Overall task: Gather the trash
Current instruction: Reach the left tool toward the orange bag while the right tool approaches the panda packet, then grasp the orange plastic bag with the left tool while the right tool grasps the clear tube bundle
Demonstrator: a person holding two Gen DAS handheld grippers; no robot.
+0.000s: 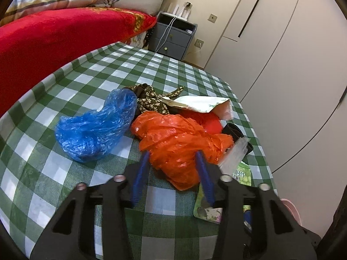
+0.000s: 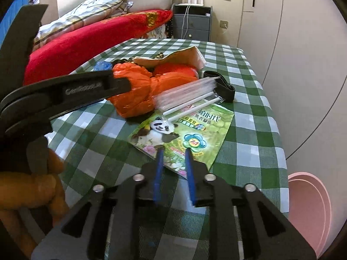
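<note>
Looks like we're at the pick-up stage, nothing grabbed yet. The left tool (image 1: 172, 152) is spread wide with its blue fingers either side of the near edge of the orange bag (image 1: 177, 143), so I'd guess that's the first target; it just needs to push in a touch and squeeze. The right tool (image 2: 173, 150) is open too, narrower gap, tips hovering over the near corner of the green pouch (image 2: 184, 136), which lies flat on the table (image 1: 65, 169). Flat foil like that is a pain to pinch, probably needs an edge.

Other stuff in the heap: blue bag (image 1: 95, 127) just left of the orange one, a clear sleeve of straws (image 2: 186, 95) lying across pouch and bag, a paper bag (image 1: 201, 104) behind, a black strap (image 2: 223, 88). A pink bin (image 2: 308, 212) sits off the table's right side, likely where it all goes. The straws may slide off when either thing lifts.
</note>
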